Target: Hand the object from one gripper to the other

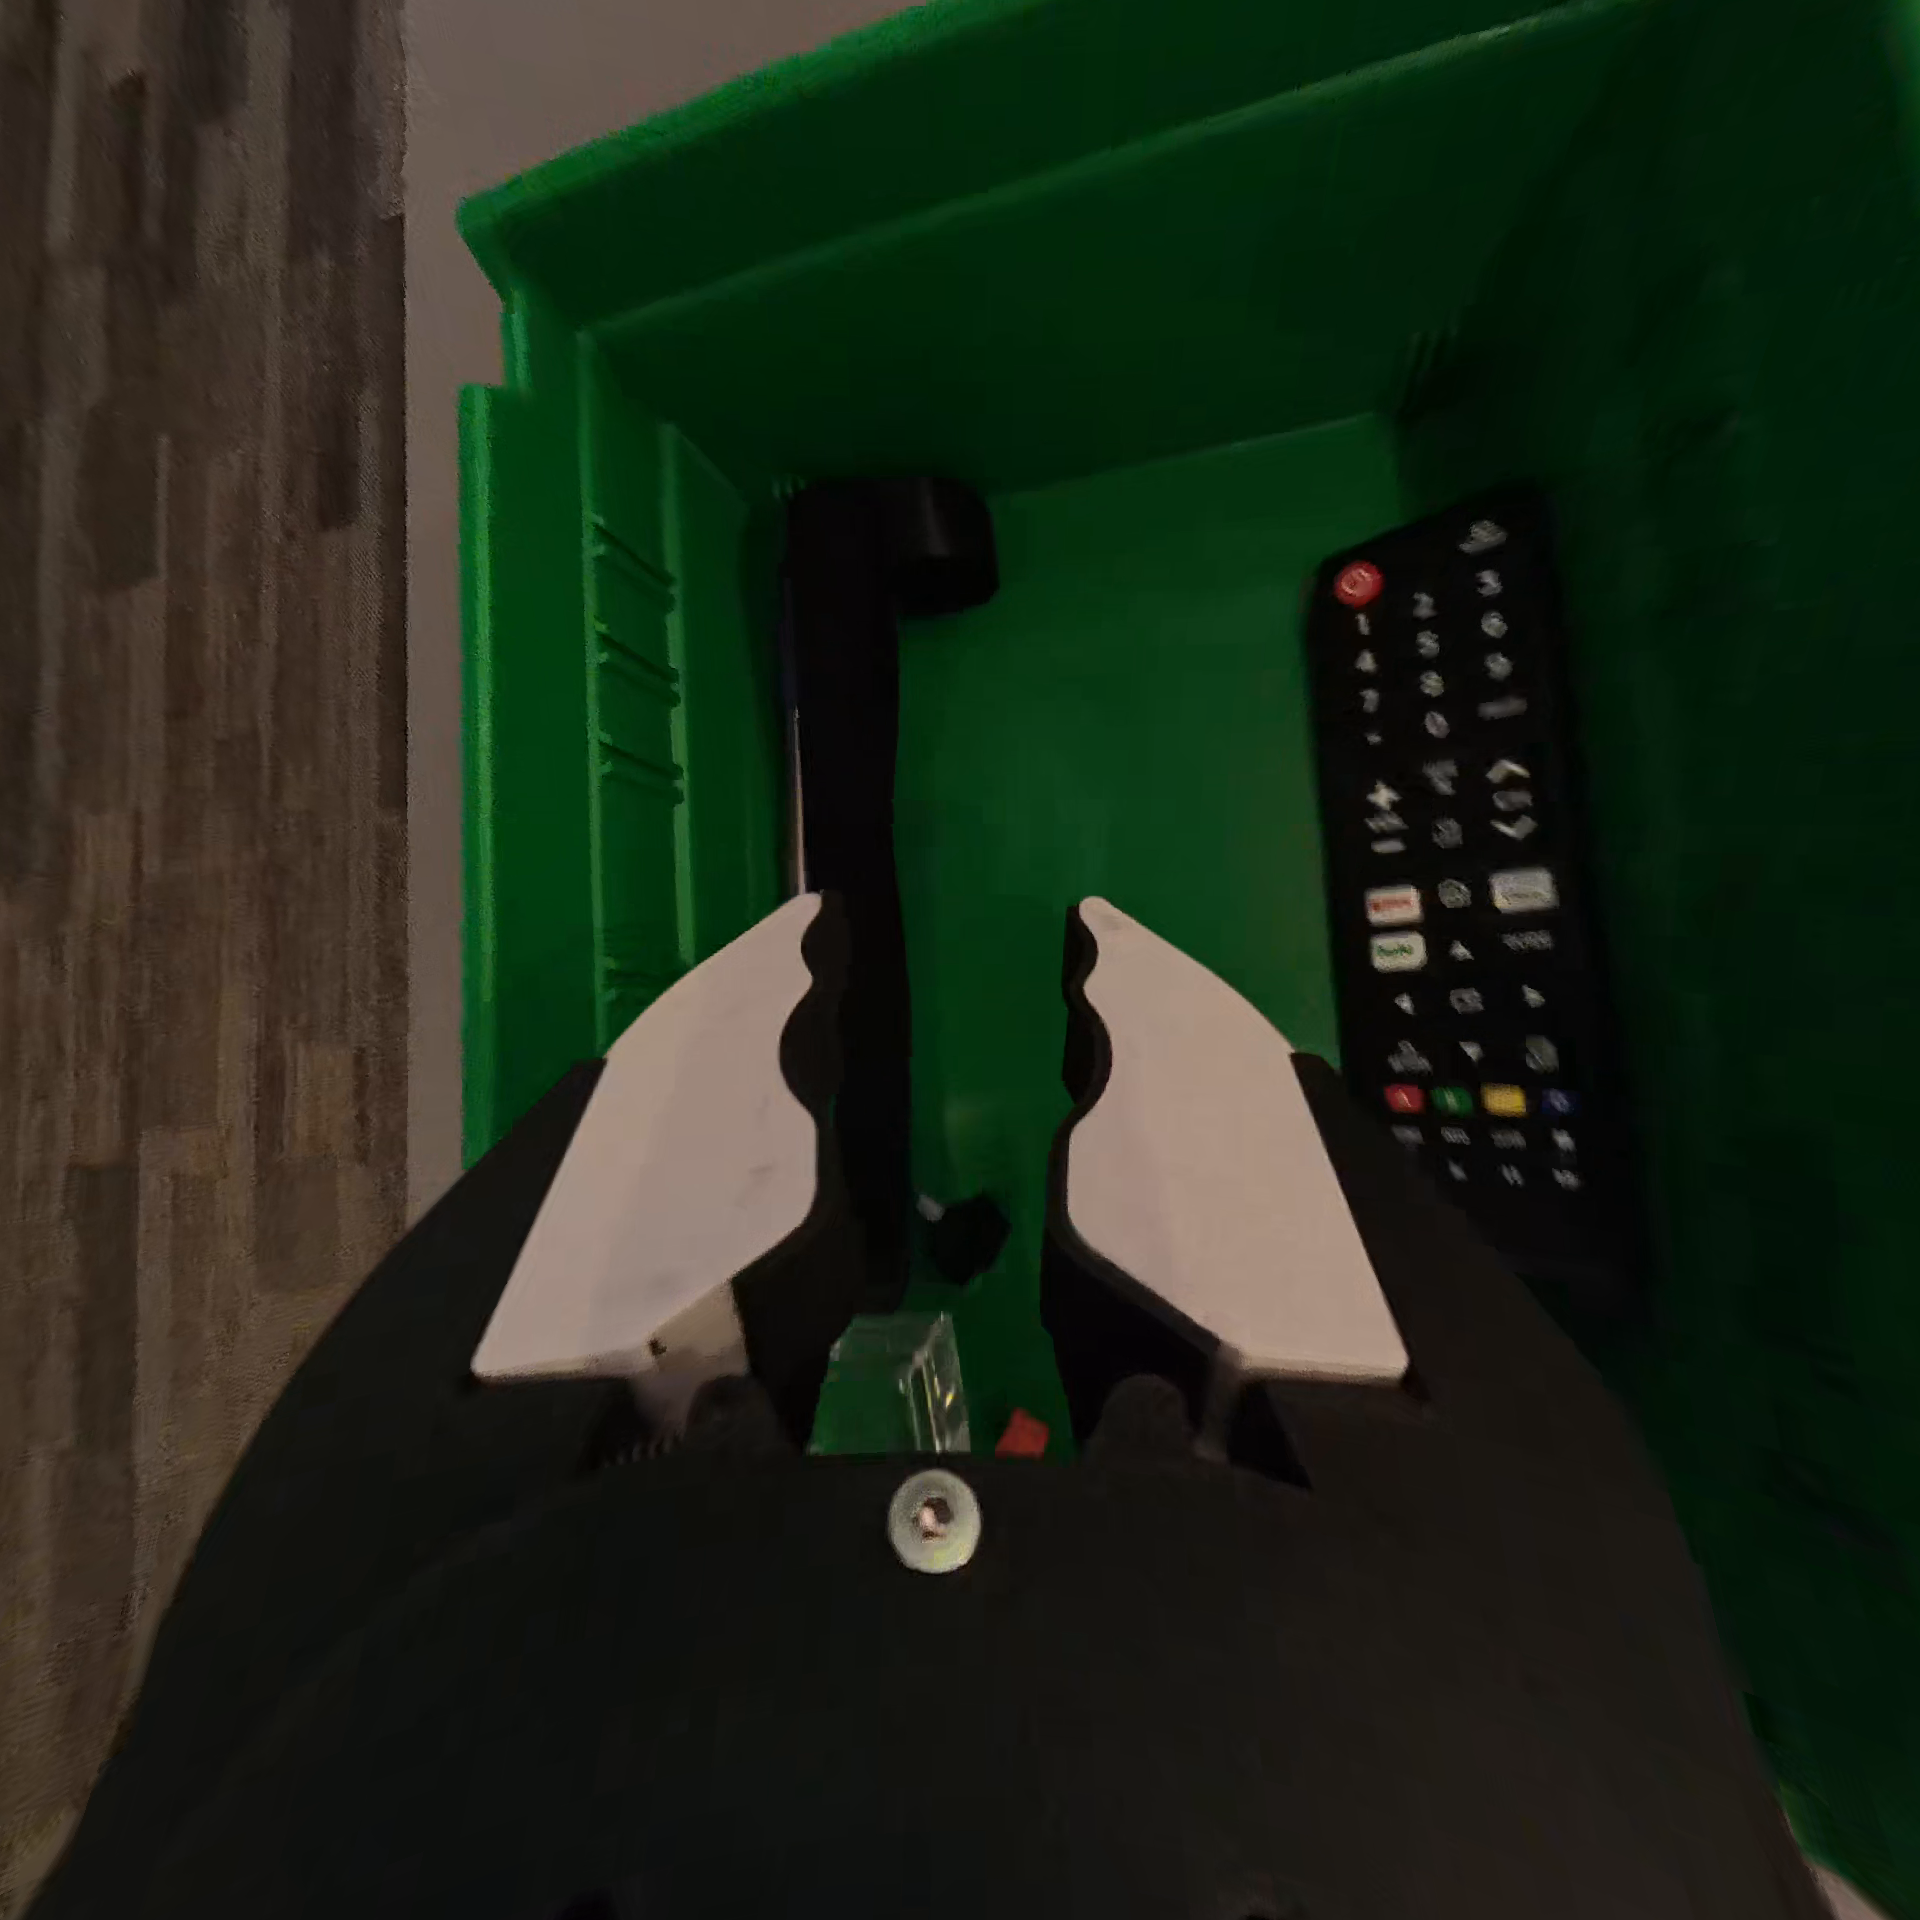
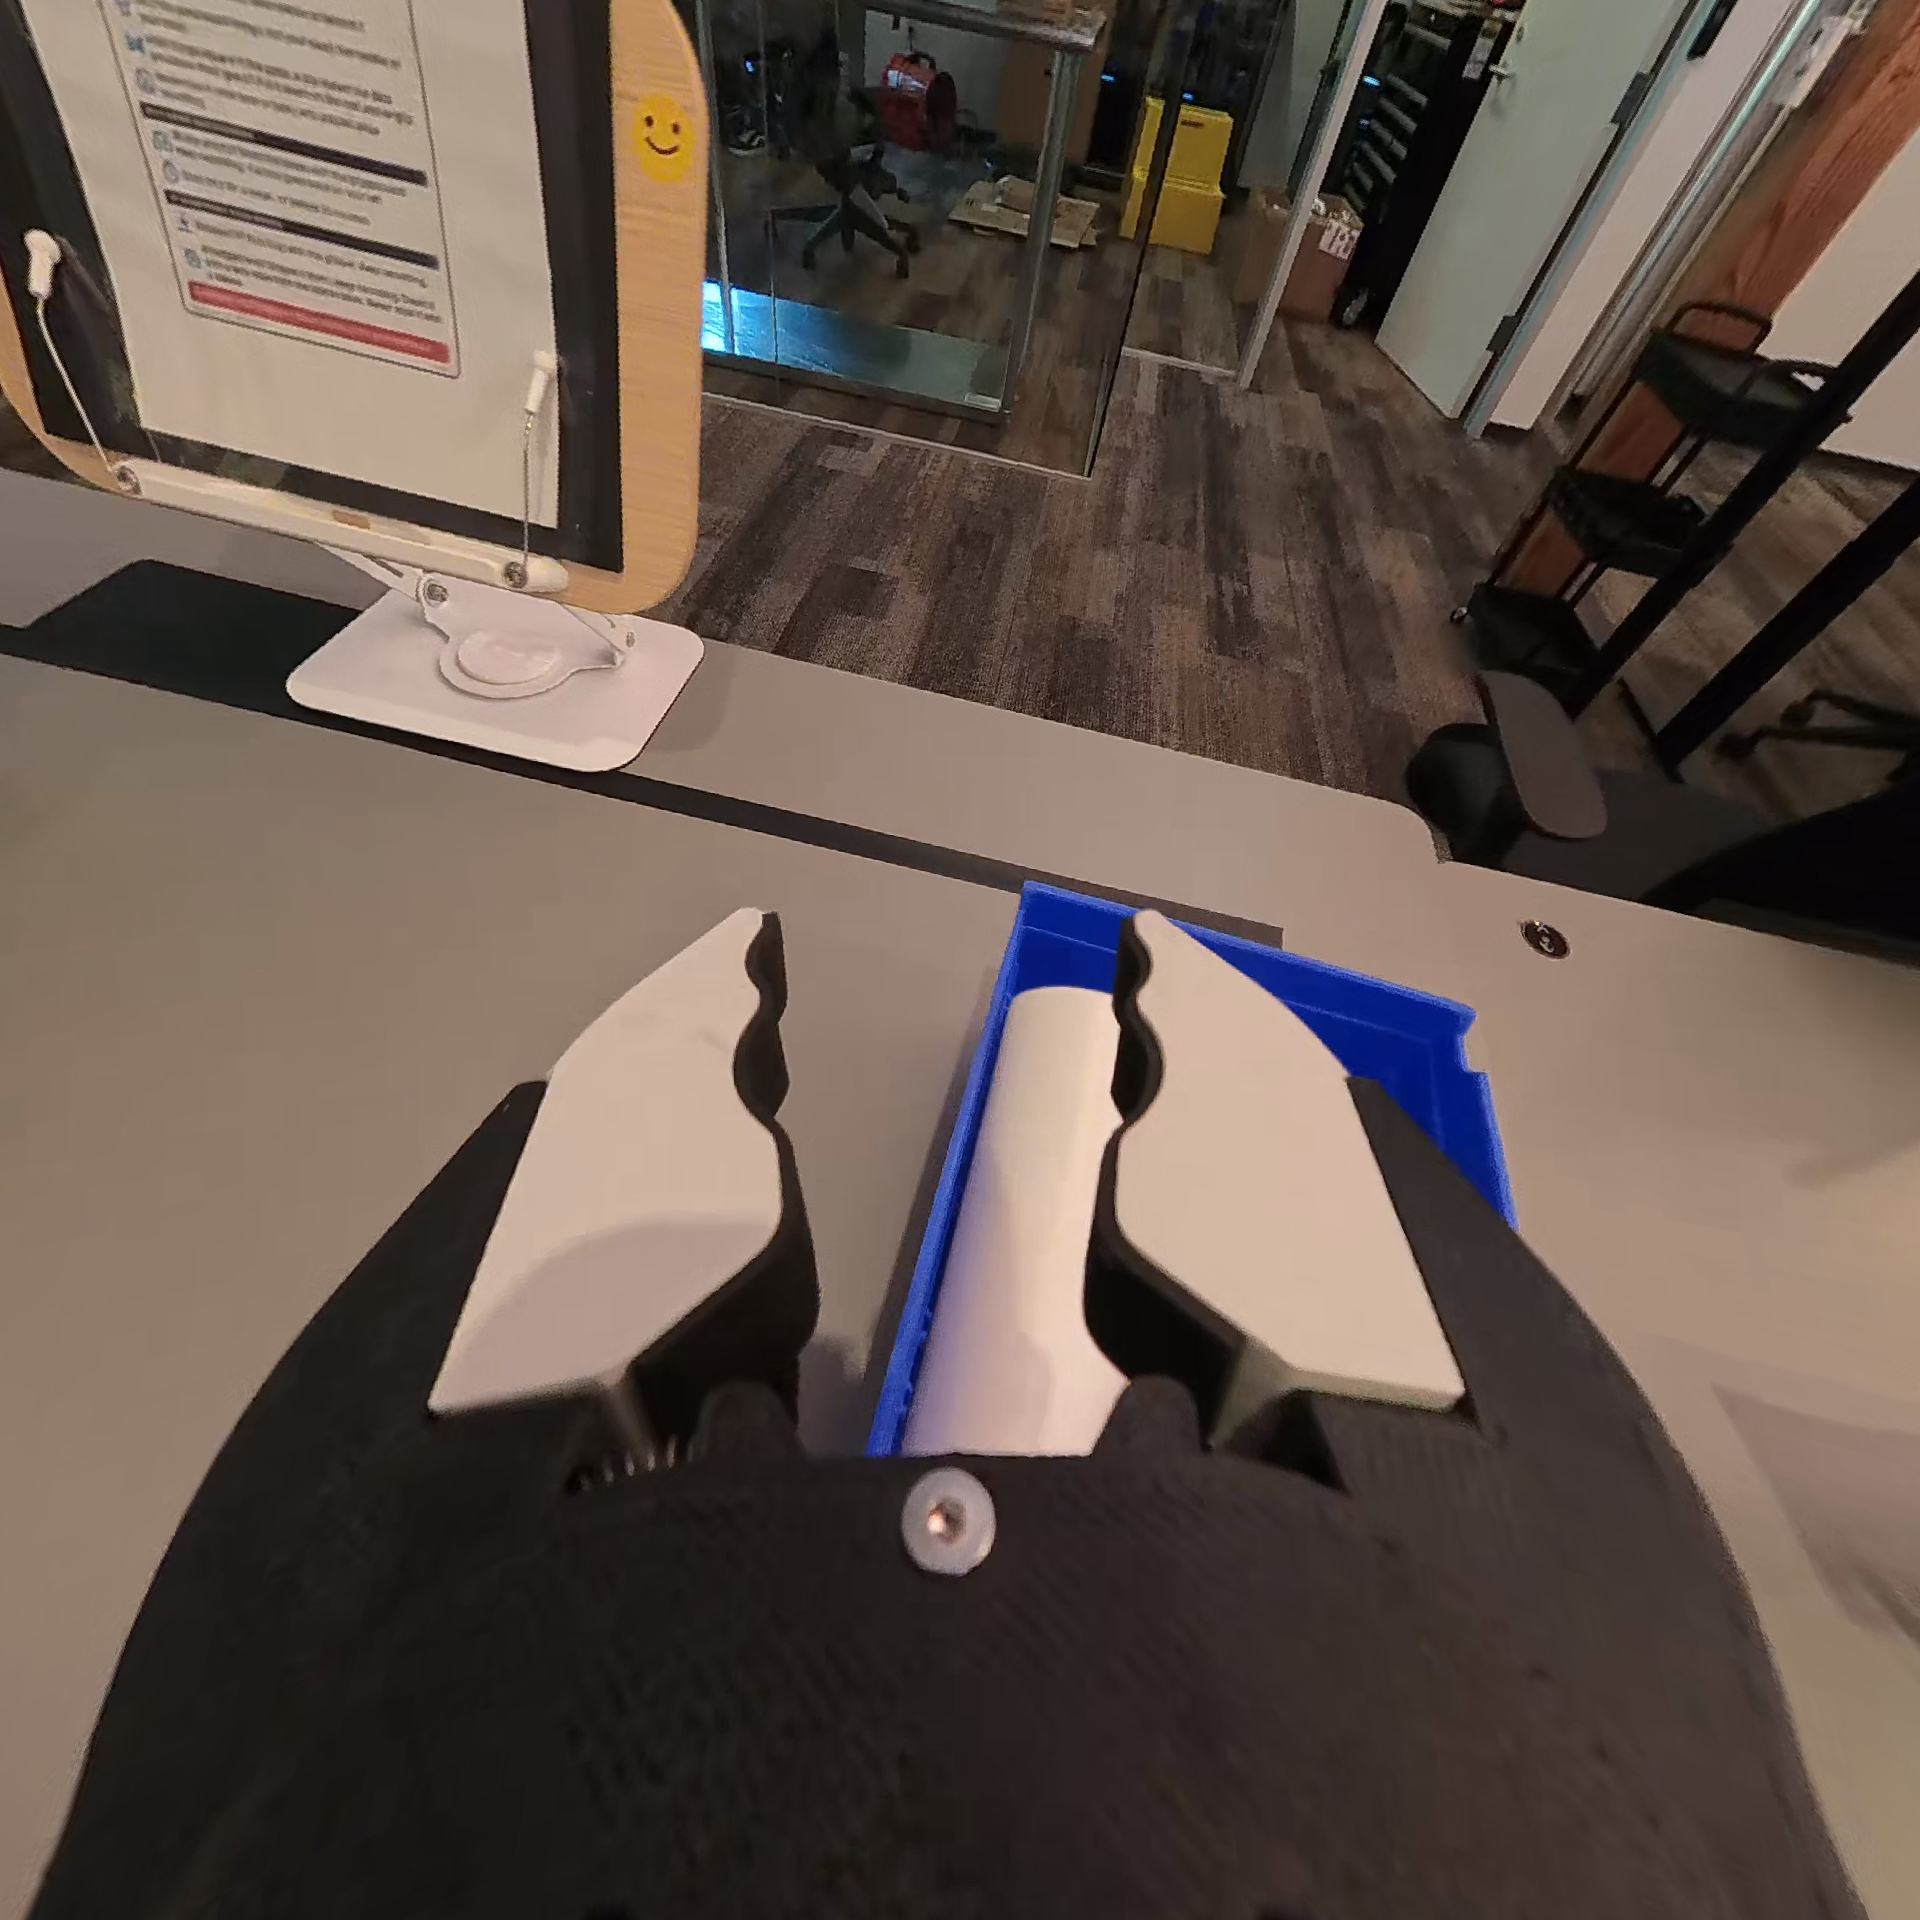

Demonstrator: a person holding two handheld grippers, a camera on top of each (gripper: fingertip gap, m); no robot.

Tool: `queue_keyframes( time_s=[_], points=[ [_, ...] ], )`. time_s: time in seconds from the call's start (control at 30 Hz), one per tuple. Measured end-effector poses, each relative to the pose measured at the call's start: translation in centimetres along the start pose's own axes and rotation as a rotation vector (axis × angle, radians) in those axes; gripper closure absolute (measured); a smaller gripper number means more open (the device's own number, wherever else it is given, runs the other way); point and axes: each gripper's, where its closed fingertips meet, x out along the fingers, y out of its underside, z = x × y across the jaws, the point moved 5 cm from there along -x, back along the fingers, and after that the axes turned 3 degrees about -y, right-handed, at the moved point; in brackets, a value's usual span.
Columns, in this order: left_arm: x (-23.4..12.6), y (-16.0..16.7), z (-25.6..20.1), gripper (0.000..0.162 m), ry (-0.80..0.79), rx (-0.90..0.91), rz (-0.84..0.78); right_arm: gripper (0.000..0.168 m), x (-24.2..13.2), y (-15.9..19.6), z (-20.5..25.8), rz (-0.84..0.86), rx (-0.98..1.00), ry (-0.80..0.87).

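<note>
In the left wrist view my left gripper [image 1: 945, 914] is open and reaches down into a green bin [image 1: 1143, 312]. A long black L-shaped tool [image 1: 847, 727] lies along the bin's left side, its shaft just inside my left finger. A black remote control [image 1: 1455, 862] leans against the bin's right wall. In the right wrist view my right gripper [image 2: 951, 925] is open and empty above a blue bin [image 2: 1351, 1008] that holds a white cylinder [image 2: 1029, 1195]. The cylinder lies between the fingers' line of sight, below them.
A small black piece [image 1: 966, 1236], a clear wrapper [image 1: 914, 1382] and a red bit [image 1: 1023, 1434] lie on the green bin's floor. A grey table [image 2: 312, 987] carries a stand with a framed sheet [image 2: 343, 312] at back left. The table edge and carpet floor [image 2: 1039, 582] lie beyond.
</note>
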Motion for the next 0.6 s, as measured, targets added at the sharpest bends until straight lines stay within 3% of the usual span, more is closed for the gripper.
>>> queue_keyframes(
  time_s=[0.03,0.17,0.33,0.57,0.6],
  points=[
    [0.9,0.0,0.4,0.123,-0.017,-0.029,-0.012,0.106,0.2,0.0,0.2,0.006,-0.008,-0.003],
    [3.7,0.6,1.8,0.129,-0.092,-0.149,-0.04,0.106,1.0,0.3,0.9,0.044,-0.04,-0.011],
    [6.1,2.8,1.9,0.13,-0.119,-0.089,0.088,0.106,1.5,0.5,1.3,0.076,-0.067,-0.011],
    [6.4,3.0,1.6,0.13,-0.155,-0.07,0.102,0.106,1.7,0.6,1.8,0.1,-0.105,-0.022],
    [6.3,3.0,1.8,0.137,-0.163,-0.072,0.099,0.106,1.7,0.6,1.9,0.1,-0.11,-0.022]
  ],
)
